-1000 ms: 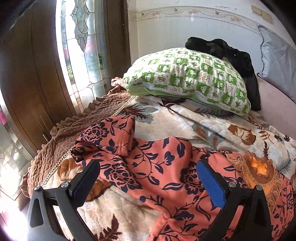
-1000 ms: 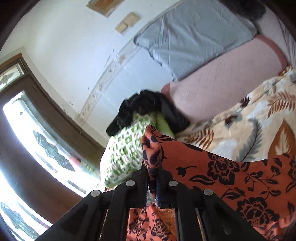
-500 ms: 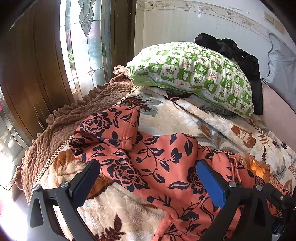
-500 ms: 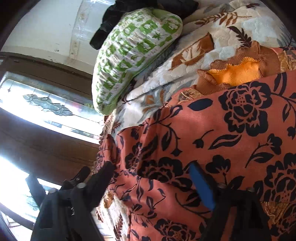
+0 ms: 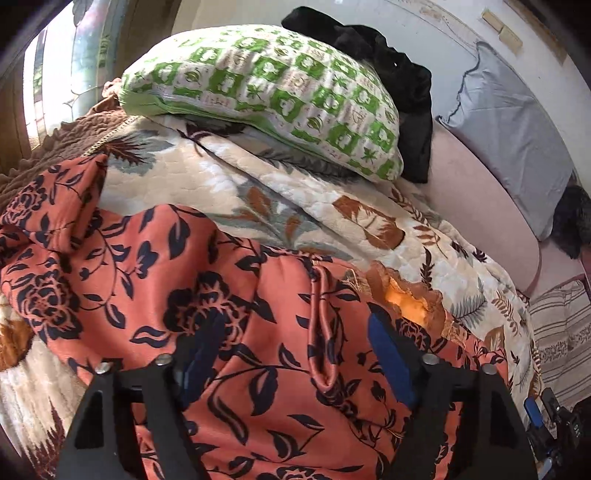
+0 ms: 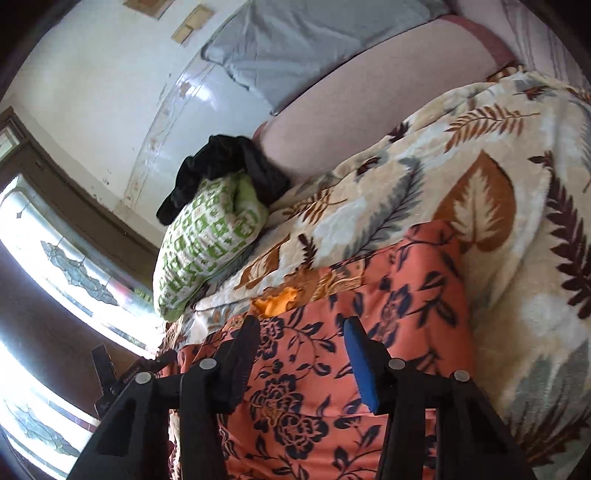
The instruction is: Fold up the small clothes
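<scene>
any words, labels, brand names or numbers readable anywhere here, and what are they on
None can be read.
Green-and-white pillow: its squares hold small printed motifs, some perhaps letters, too small and blurred to read.
Coral floral garment: only a flower and leaf print, no tag or label in view.
Leaf-print blanket: pattern only.
Wall plates: blank as far as can be told.

Orange floral garment (image 5: pixel 229 317) lies rumpled, seemingly folded, on bed.
</scene>
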A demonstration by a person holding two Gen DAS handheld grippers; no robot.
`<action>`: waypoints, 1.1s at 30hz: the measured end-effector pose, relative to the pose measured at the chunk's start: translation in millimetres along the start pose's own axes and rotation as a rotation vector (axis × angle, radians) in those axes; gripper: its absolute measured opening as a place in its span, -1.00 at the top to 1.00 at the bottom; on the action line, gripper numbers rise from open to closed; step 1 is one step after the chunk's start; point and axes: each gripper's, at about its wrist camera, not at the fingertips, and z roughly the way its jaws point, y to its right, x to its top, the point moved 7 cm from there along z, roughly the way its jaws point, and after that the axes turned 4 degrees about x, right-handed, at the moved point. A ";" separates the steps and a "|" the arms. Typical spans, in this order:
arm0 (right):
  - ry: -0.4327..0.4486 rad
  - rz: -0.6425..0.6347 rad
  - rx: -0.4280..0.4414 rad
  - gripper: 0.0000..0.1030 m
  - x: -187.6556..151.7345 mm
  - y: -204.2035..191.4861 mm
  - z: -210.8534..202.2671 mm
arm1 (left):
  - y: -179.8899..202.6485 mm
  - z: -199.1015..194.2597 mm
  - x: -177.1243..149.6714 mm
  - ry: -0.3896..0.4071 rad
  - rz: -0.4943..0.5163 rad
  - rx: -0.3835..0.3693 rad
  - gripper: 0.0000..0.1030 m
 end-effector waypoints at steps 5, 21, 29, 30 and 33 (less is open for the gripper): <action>-0.002 0.086 0.011 0.15 0.1 46.8 -13.2 | 17.0 34.9 -18.9 -0.105 0.063 0.012 0.74; -0.049 0.072 0.021 0.16 -17.2 46.9 28.8 | 9.3 -23.1 -4.6 0.050 0.059 -0.069 0.83; -0.197 0.091 -0.082 0.22 -39.8 63.0 64.9 | -25.4 33.4 -34.3 -0.180 0.029 0.111 0.78; -0.196 0.080 -0.088 0.22 -37.9 60.3 63.8 | -24.5 29.2 -30.4 -0.177 0.032 0.107 0.78; -0.118 0.050 0.004 0.20 -28.0 40.7 50.0 | -30.9 12.4 -18.6 -0.105 0.001 0.093 0.78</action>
